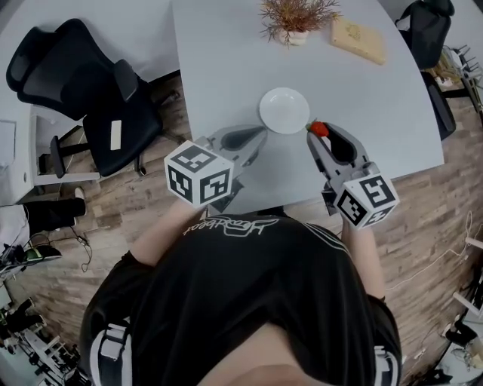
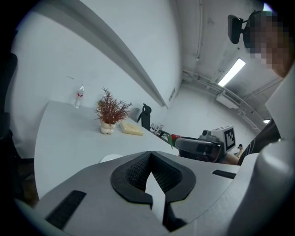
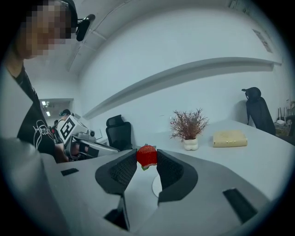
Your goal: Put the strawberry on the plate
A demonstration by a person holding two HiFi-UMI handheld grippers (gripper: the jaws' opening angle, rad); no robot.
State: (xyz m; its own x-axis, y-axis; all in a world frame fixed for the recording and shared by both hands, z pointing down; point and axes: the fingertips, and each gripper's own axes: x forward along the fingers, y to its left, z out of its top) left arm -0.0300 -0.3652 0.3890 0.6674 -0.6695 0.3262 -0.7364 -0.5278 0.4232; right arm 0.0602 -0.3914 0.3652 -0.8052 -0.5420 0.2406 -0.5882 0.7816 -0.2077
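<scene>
Beside the plate's (image 1: 284,110) right rim, the strawberry (image 1: 319,129) sits clamped in the right gripper's (image 3: 146,160) jaw tips. It is picked up, but placing it remains. The left gripper's (image 2: 150,171) jaws are together, holding nothing.

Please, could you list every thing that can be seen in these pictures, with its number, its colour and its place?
small red strawberry: one, red, between the right gripper's jaws, near the plate's right rim
round white plate: one, white, on the table, empty
dried plant in a small white pot: one, reddish-brown, table's far end
flat rectangular beige block: one, beige, right of the plant
clear plastic bottle: one, transparent, far on the table
pale grey table: one, grey
black office chair: one, black, left of the table
left hand-held gripper: one, grey, shut, empty
right hand-held gripper: one, grey, shut on the strawberry
</scene>
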